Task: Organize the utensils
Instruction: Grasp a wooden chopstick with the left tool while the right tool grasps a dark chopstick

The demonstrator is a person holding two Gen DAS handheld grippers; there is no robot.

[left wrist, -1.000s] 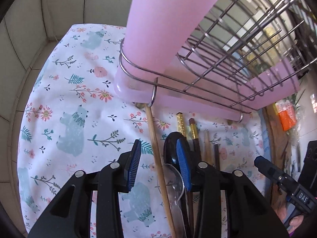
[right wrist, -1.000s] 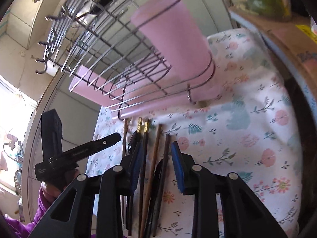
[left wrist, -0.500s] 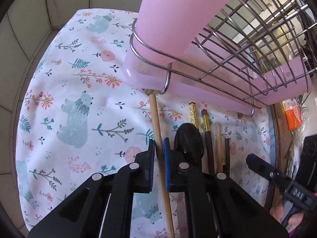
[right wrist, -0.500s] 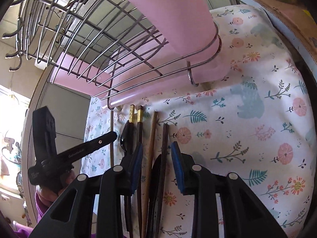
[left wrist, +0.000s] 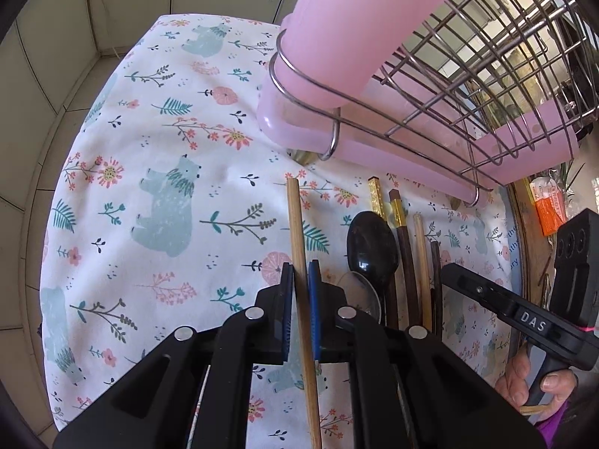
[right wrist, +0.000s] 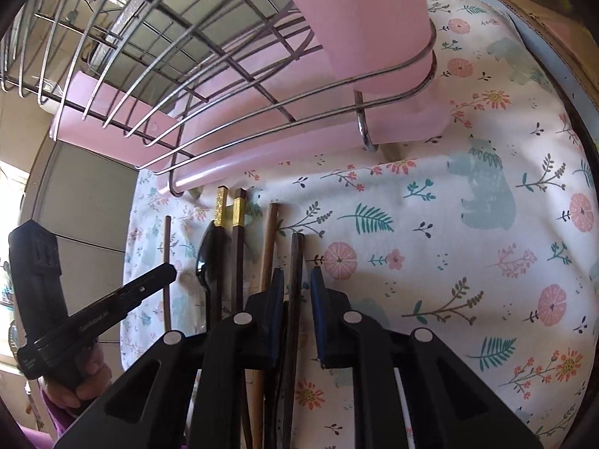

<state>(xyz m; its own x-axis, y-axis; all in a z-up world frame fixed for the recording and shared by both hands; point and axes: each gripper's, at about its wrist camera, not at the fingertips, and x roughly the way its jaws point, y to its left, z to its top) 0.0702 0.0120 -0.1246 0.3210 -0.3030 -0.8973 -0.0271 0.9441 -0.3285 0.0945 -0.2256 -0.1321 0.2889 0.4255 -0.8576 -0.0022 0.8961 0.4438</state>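
My left gripper [left wrist: 299, 280] is shut on a light wooden chopstick [left wrist: 295, 224] that lies lengthwise on the floral cloth [left wrist: 168, 194]. To its right lie a black spoon [left wrist: 370, 247], two gold-tipped chopsticks [left wrist: 376, 194] and several more sticks. In the right wrist view my right gripper [right wrist: 297, 280] straddles a dark brown chopstick [right wrist: 297, 254]. Its jaws are closing, and a small gap still shows beside the right pad. A pink utensil cup [left wrist: 355, 30] stands in the wire rack [left wrist: 486, 86] above the row.
The rack sits on a pink drip tray [left wrist: 411, 164], its wire feet resting on the cloth. Each gripper shows in the other's view: the right gripper [left wrist: 460, 277], the left gripper [right wrist: 149, 284], each held by a hand. Tiled wall stands left; a wooden edge [left wrist: 524, 224] bounds the right.
My left gripper's jaws closed on the light chopstick and pulled it slightly back from the rack foot. My right gripper sank toward the row and its jaws narrowed around the dark chopstick.
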